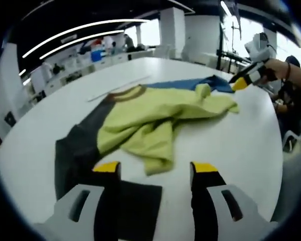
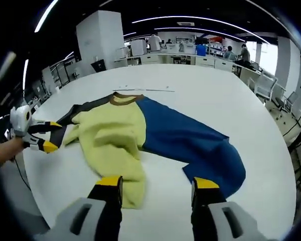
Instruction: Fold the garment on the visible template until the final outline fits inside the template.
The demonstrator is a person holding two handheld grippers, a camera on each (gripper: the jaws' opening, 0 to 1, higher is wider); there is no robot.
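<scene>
Nearest in my left gripper view, my left gripper has its fingers spread wide with nothing between them, poised low over the white bench just short of the garment's near hem. In my right gripper view the right gripper is likewise wide open and empty, its fingers straddling bare bench between the yellow sleeve end and the blue sleeve end. Judgement: folding is at an early step (the outline is sprawling, far from compact), and I am between grasps. Next move, I think, calls for closing on a loose edge, probably a sleeve cuff or hem corner, and carrying it inward without dragging the whole piece. The garment lies mid-bench: a colour-blocked top, yellow-green body rumpled and partly doubled over itself, one blue sleeve stretched out flat, a dark grey sleeve on the opposite side, brown collar band at the far end. A dark rectangular sheet lies under the near edge in the left view; likely the template, though I cannot tell its full extent. Beyond the garment a thin pale strip rests on the bench. Farther off, other benches and seated people.
</scene>
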